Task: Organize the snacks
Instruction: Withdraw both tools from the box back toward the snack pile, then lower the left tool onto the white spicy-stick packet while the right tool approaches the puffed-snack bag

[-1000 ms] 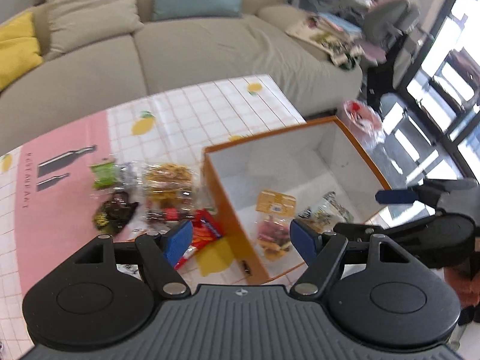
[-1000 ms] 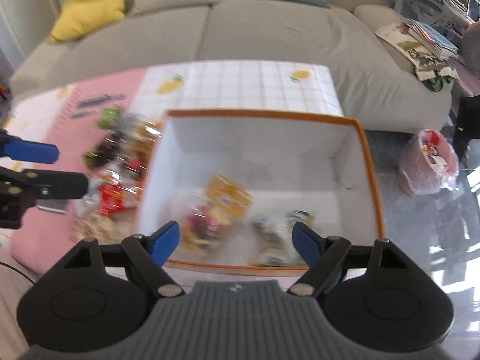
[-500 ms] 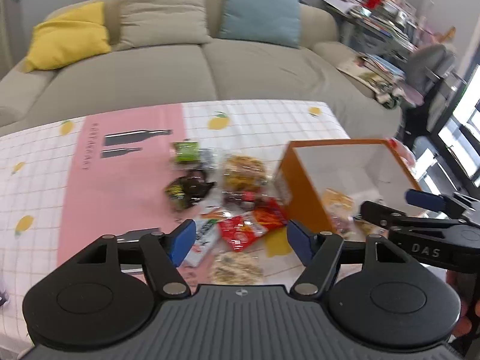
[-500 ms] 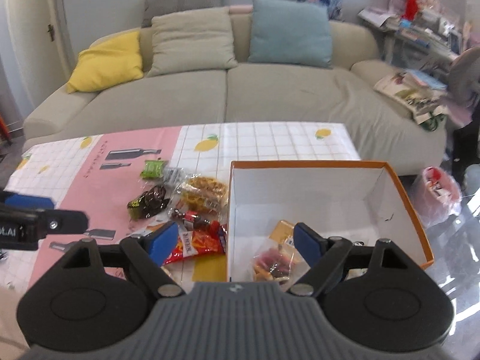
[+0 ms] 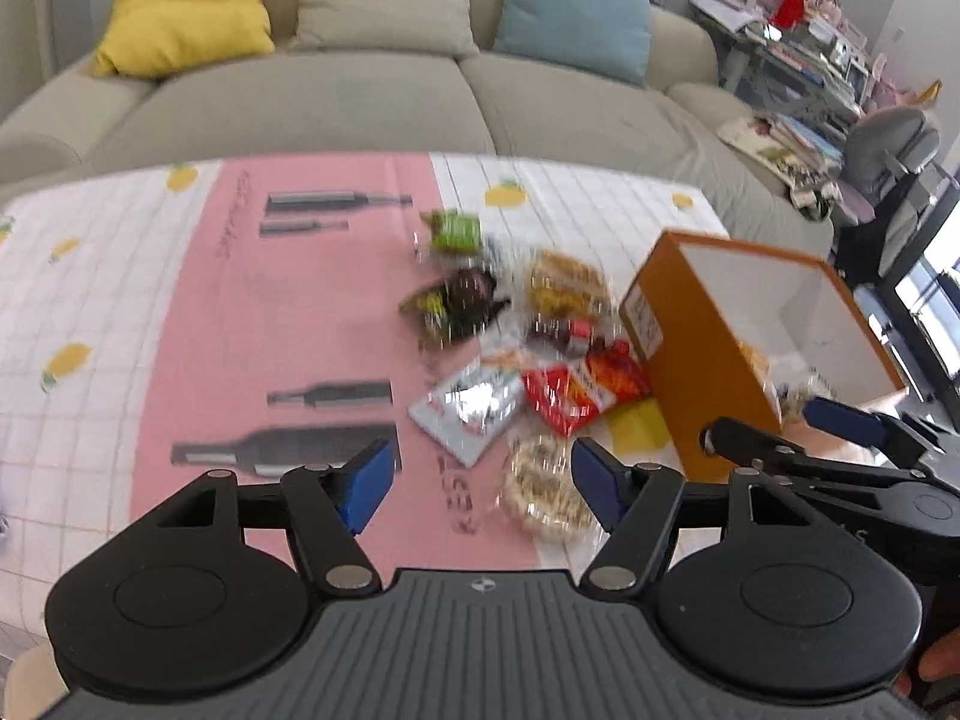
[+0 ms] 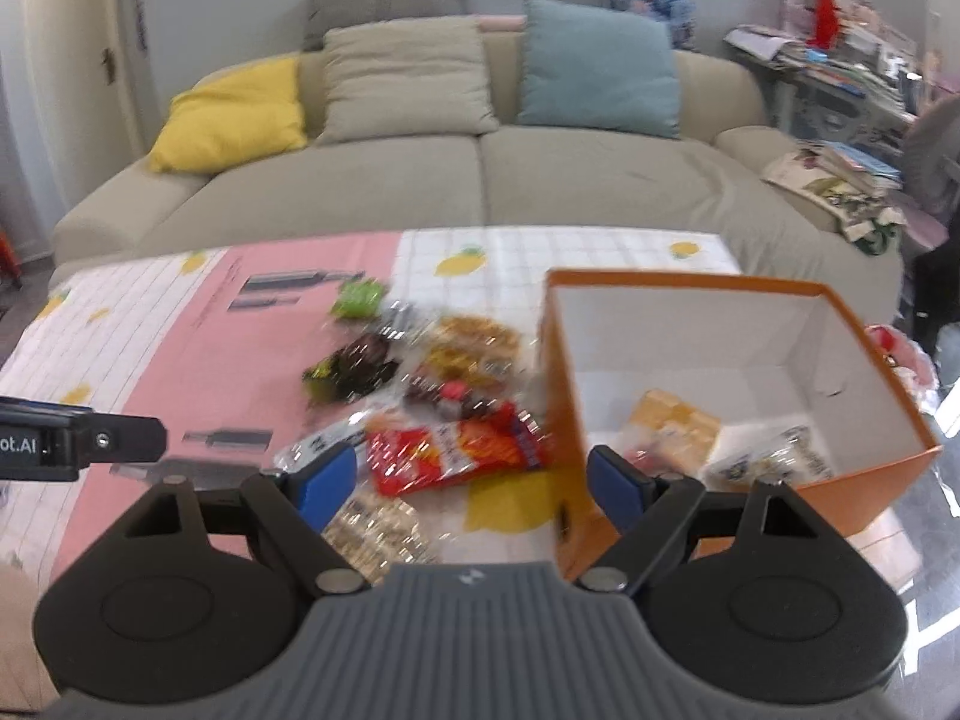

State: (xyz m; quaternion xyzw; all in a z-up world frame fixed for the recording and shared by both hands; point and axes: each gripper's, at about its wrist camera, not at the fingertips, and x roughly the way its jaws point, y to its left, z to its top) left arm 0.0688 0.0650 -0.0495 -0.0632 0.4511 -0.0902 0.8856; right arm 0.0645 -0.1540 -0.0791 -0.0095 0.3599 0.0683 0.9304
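Observation:
Several snack packets lie in a pile on the table, left of an orange box (image 5: 690,348) (image 6: 870,480) with a white inside. The pile holds a red bag (image 5: 582,387) (image 6: 456,450), a silver packet (image 5: 474,411), a pale cracker pack (image 5: 546,489) (image 6: 378,525), a green packet (image 5: 456,231) (image 6: 359,298), a dark packet (image 5: 456,300) (image 6: 354,369) and a yellow one (image 5: 567,288) (image 6: 474,339). The box holds a few packets (image 6: 672,429). My left gripper (image 5: 483,477) is open and empty, above the near side of the pile. My right gripper (image 6: 468,483) is open and empty, over the red bag and box corner.
The table has a pink and white checked cloth (image 5: 180,330) with bottle and lemon prints. A beige sofa (image 6: 480,180) with yellow, beige and blue cushions stands behind it. Cluttered shelves (image 6: 840,60) and a chair are at the right. The right gripper shows in the left wrist view (image 5: 840,438).
Both grippers have pulled back and swung left from above the box, so the snack pile now lies ahead of them. Both stay open and empty.

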